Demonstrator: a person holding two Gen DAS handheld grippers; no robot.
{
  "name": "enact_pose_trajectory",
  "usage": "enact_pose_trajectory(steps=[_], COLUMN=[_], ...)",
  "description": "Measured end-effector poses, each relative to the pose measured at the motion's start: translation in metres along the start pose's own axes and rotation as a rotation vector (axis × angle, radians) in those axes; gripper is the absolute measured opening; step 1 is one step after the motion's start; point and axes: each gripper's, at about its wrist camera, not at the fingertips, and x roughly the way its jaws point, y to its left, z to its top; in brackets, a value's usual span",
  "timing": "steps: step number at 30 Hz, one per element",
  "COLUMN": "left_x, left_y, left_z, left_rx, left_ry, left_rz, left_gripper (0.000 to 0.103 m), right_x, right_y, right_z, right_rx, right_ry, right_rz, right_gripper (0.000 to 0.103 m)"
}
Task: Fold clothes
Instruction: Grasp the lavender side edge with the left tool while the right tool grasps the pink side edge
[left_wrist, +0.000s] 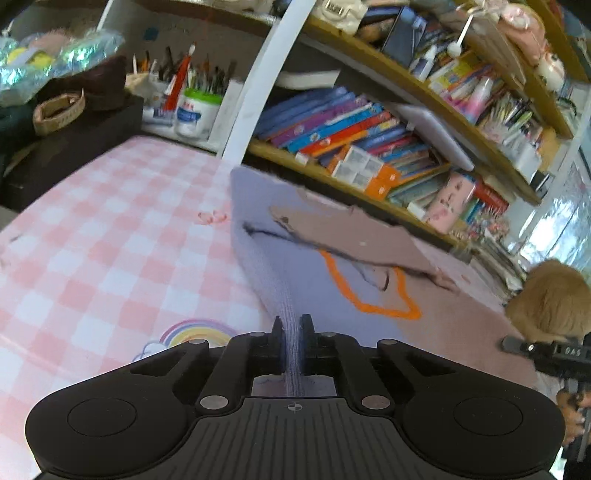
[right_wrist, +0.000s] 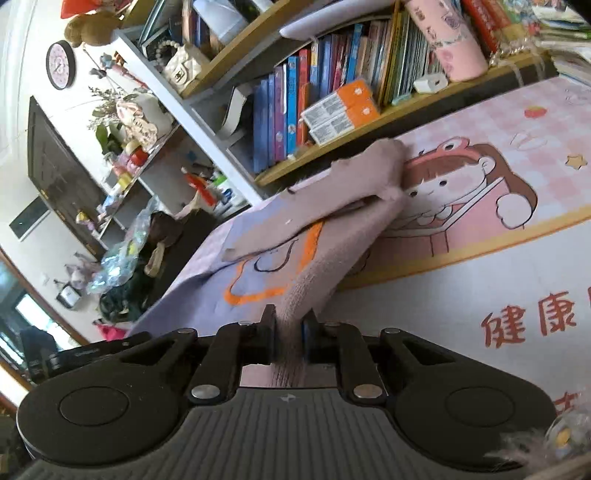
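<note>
Pink checked mat (left_wrist: 110, 229) | left gripper (left_wrist: 291, 328) fingers pinch sweater (left_wrist: 310, 280) edge | right gripper (right_wrist: 290, 319) fingers pinch opposite edge, lifted

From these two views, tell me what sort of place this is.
Probably a child's room or study corner at home: shelves of bright children's books, a cup of paintbrushes, and a pink cartoon table mat under the garment.

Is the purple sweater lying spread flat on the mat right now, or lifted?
Lifted, partly folded. The left gripper and right gripper each pinch an edge of the sweater, and its pink part hangs doubled over above the mat.
</note>
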Motion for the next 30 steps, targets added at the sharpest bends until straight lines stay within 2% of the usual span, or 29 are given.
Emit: enact_pose_trajectory(steps=[4, 8, 12, 13, 14, 15, 17, 20, 30], left_x=[0.005, 0.004, 0.006, 0.006, 0.006, 0.006, 0.006, -0.001, -0.05], left_y=[0.012, 0.019, 0.022, 0.022, 0.023, 0.024, 0.027, 0.027, -0.004], left_z=[-0.005, -0.009, -0.016, -0.016, -0.017, -0.017, -0.019, -0.025, -0.053], left_rx=[-0.039, -0.068, -0.09, -0.096, -0.107, -0.117, -0.139, -0.169, -0.184], left_ry=[0.066, 0.1, 0.115, 0.116, 0.115, 0.114, 0.112, 0.11, 0.109], left_rz=[-0.003, -0.037, -0.068, -0.073, -0.077, -0.082, -0.093, -0.132, -0.314], left_gripper=[0.006, 0.011, 0.015, 0.014, 0.014, 0.01, 0.006, 0.006, 0.006], right_x=[0.007, 0.008, 0.006, 0.006, 0.005, 0.005, -0.002, -0.016, -0.103], right_y=[-0.013, -0.021, -0.024, -0.025, -0.025, -0.026, -0.025, -0.023, -0.001], right_z=[-0.006, -0.014, -0.02, -0.022, -0.024, -0.025, -0.028, -0.03, -0.038], right_rx=[0.051, 0.09, 0.116, 0.122, 0.129, 0.135, 0.132, 0.135, 0.129], right_ry=[0.077, 0.11, 0.12, 0.123, 0.126, 0.128, 0.116, 0.093, -0.034], right_rz=[-0.021, -0.017, -0.011, -0.009, -0.008, -0.006, -0.006, 0.007, 0.098], right_gripper=[0.016, 0.025, 0.026, 0.022, 0.011, 0.01, 0.01, 0.009, 0.009])
